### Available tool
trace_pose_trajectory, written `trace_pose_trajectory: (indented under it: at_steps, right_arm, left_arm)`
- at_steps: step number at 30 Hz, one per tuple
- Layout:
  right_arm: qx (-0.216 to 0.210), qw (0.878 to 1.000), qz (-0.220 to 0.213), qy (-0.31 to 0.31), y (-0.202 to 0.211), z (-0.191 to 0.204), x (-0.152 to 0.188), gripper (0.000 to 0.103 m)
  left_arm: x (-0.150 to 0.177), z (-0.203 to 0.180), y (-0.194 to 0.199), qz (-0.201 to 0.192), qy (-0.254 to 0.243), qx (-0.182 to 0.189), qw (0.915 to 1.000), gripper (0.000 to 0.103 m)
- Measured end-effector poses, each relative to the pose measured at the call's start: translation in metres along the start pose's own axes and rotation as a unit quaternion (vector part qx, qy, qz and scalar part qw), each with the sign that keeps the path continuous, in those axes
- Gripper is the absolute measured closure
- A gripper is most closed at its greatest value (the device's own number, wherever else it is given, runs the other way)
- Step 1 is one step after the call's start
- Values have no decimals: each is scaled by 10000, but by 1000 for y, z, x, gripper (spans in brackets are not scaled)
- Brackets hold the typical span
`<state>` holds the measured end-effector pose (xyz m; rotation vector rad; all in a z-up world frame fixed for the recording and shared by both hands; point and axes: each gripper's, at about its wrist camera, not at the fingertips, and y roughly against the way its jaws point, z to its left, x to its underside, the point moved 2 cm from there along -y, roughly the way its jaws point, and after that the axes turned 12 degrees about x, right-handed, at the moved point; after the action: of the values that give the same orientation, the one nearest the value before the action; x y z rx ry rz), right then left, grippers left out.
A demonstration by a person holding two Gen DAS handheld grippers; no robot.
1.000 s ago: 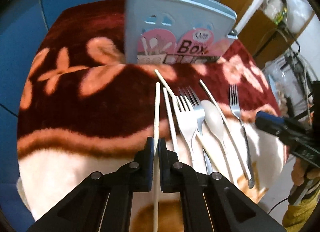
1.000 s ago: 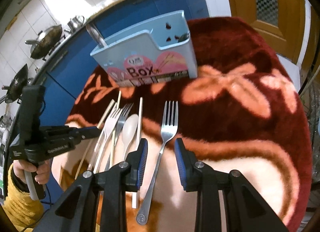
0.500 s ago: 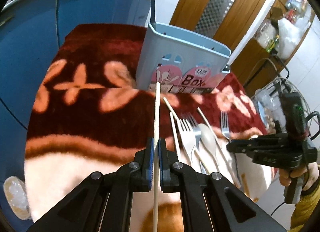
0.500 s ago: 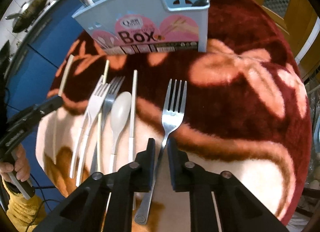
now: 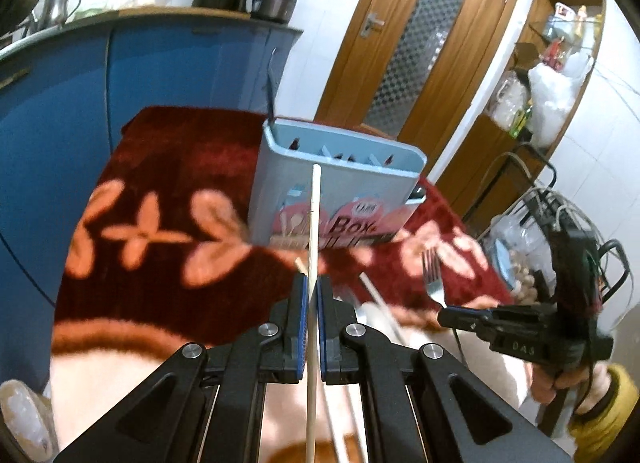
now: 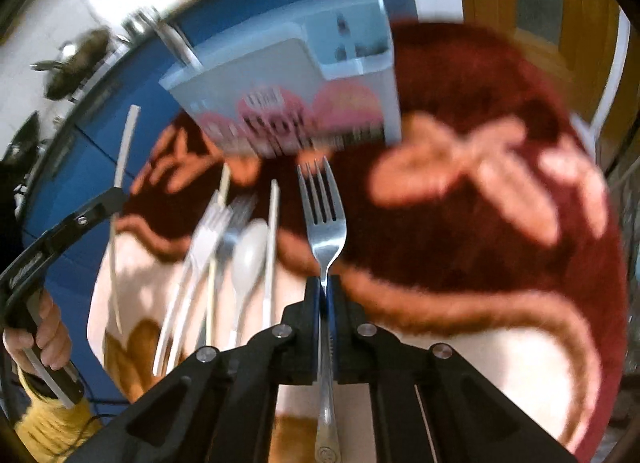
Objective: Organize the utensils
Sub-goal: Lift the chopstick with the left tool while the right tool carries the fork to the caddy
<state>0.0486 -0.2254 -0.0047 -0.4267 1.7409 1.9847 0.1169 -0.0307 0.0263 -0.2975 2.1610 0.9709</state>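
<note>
Left claw point(image 5: 312, 291) clamped on a chopstick point(image 5: 313, 223), stick running straight toward 12 o'clock, tip overlapping the front wall of the blue box point(image 5: 336, 187). Right claw point(image 6: 327, 291) just closing, now pinched on the neck of a steel fork point(image 6: 322, 215), tines toward 12 o'clock, handle end trailing toward 6 o'clock under the claw body.

Risks from here: thin round chopstick free to pivot or slide between flat pads, so a tilt on the way up likely swings the tip off target and jams it against the box rim rather than into a slot. Fork pinched close to the head with most of the handle behind the grip, so probably tail-heavy and apt to rotate in the pads on lifting. Two claws heading for one narrow box, hence a fair chance of collision at the rim. Soft red cloth point(image 5: 168, 167) over the surface, so a snagged tine could drag it and shift the spoon point(image 6: 249, 255), white fork point(image 6: 204, 235) and other pieces lying at 9 o'clock of the steel fork.

Pose: left claw angled down toward the box, chopstick seemingly clear of the cloth, though hard to confirm in the blur. Right claw pitched more steeply down over the cloth, a hand point(image 5: 560, 375) in a yellow cuff gripping its handle at 4 o'clock in the left view.
</note>
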Motion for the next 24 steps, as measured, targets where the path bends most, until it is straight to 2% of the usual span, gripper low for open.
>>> trace_pose_trajectory:
  at_steps: [7,13,16,21,24]
  right_arm:
    - [-390,9930,-1106,-122,29,2,-6,98]
    - [-641,9845,-1617,-218,40,4,-28,98]
    - [-759,9779,-1929,-282,47,4,-40,98]
    - [-762,9687,-2344,-301,55,4,-62,98]
    - [-745,9634,-2555,-322,58,1,-76,98]
  left_arm:
    - [-28,-9,-1,-489,-60,23,9988,99]
    - [-60,-7,-3,-947,45,-21,9955,99]
    - [-77,-5,-3,-1295,108,-46,9915,99]
    - [-101,-6,-8,-1808,131,-123,9834,99]
    - [-111,-9,-14,-1962,68,-126,9805,99]
